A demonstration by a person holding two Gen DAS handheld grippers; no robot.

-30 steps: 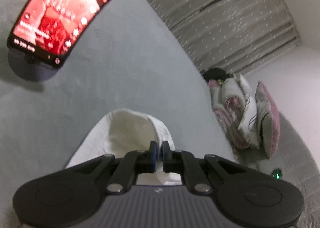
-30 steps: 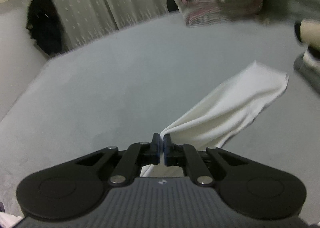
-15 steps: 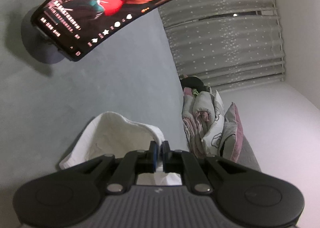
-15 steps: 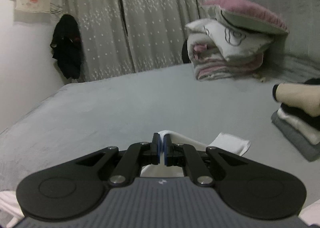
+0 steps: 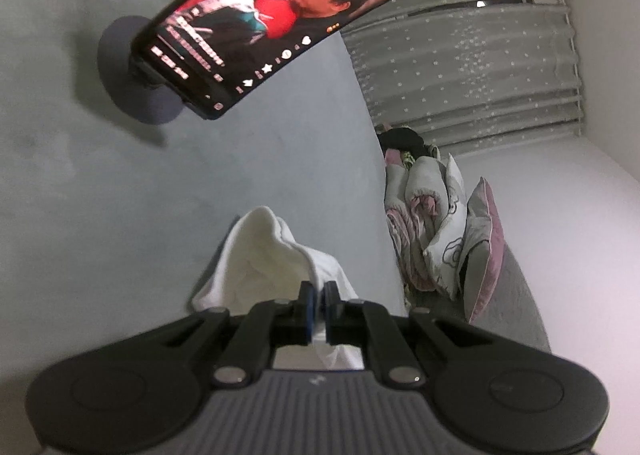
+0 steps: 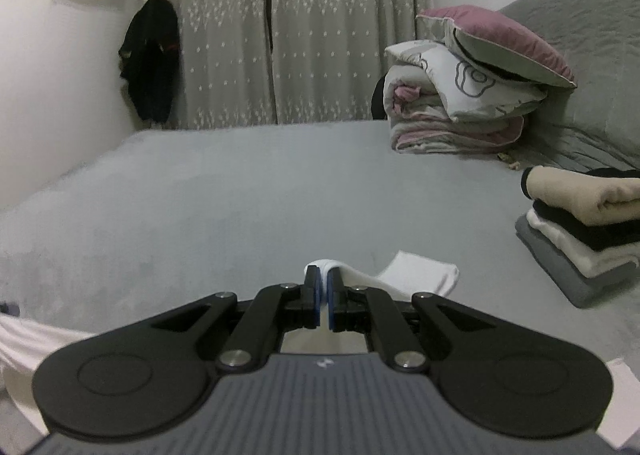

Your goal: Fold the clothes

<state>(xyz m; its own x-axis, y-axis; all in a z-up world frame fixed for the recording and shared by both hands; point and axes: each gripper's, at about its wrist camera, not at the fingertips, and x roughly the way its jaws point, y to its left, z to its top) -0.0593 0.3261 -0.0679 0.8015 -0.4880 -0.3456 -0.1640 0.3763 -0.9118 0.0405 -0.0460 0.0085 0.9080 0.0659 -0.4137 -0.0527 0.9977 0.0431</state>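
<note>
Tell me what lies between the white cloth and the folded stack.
Bare grey bedding separates the white cloth from the folded stack, in the right wrist view.

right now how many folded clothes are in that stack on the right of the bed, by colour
beige: 1
black: 1
white: 1
grey: 1
total: 4 in the stack, going by the layers that show; its right part runs out of frame

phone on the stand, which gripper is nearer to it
Left. The left gripper faces the phone across bare bed, holding the white garment. The right gripper view shows no phone.
</note>
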